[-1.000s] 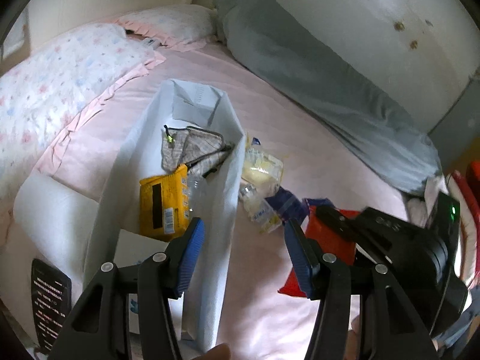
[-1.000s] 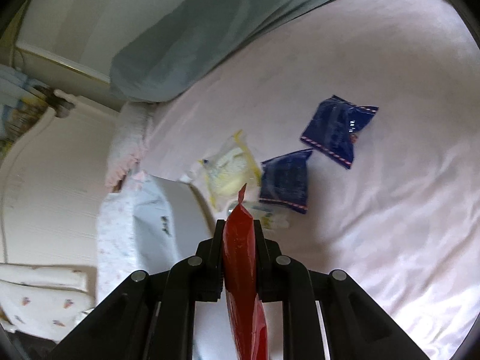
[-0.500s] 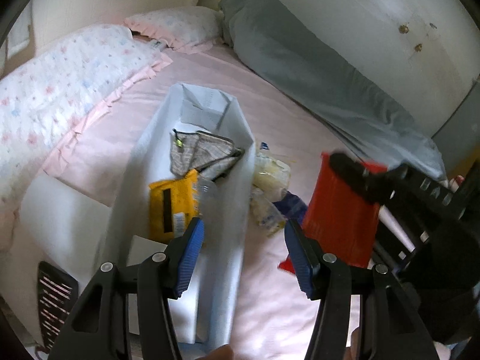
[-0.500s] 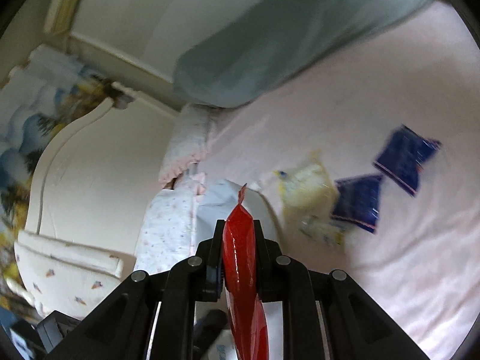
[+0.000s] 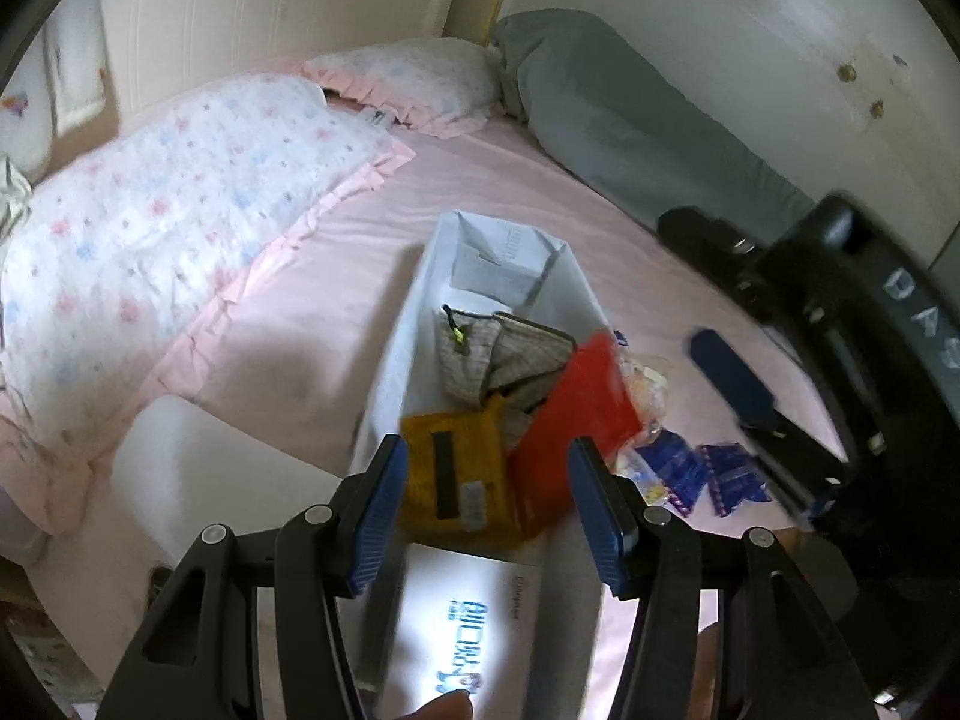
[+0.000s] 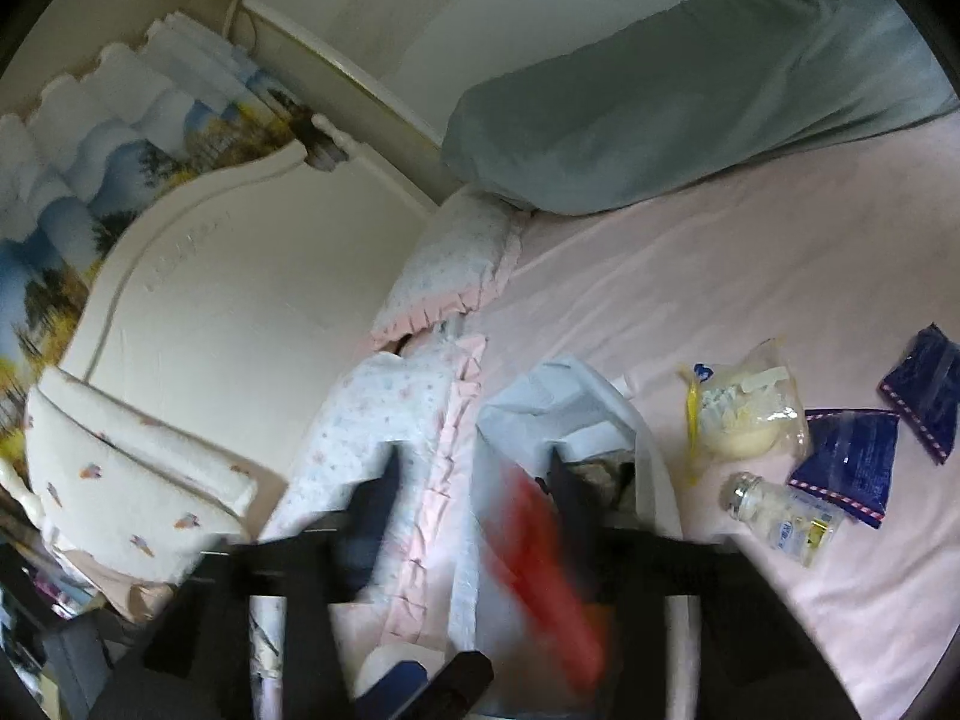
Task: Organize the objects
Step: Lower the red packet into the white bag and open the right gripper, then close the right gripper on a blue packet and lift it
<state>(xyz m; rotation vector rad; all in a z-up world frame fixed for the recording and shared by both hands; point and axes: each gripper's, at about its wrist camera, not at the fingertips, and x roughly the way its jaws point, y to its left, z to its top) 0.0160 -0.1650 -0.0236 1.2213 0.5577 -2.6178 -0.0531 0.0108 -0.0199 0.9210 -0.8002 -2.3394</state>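
Note:
A tall white bin (image 5: 414, 324) stands on the pink bed. It holds a grey striped pouch (image 5: 504, 354), a yellow packet (image 5: 450, 474) and a white box with blue print (image 5: 462, 630). A red packet (image 5: 570, 420) lies tilted inside it against the right wall, apart from both grippers. My left gripper (image 5: 486, 498) hovers open over the bin's near end with nothing between its blue pads. My right gripper (image 5: 681, 282) is at the right, beyond the bin, jaws opening. In the right wrist view the right gripper (image 6: 474, 498) is blurred and wide, with the red packet (image 6: 540, 570) loose below its fingers.
On the sheet right of the bin (image 6: 606, 402) lie a clear bag with pale contents (image 6: 744, 414), a small clear jar (image 6: 780, 516) and two dark blue packets (image 6: 846, 456) (image 6: 924, 390). Floral pillows (image 5: 180, 192) lie left, a grey bolster (image 5: 630, 126) behind. A person's fingertip (image 5: 450, 705) shows at the bottom edge.
My right gripper carried the red packet over the bin, rolled and let it go; its jaws now stand apart. The packet has dropped into the bin. My left gripper shifted slightly and stays open.

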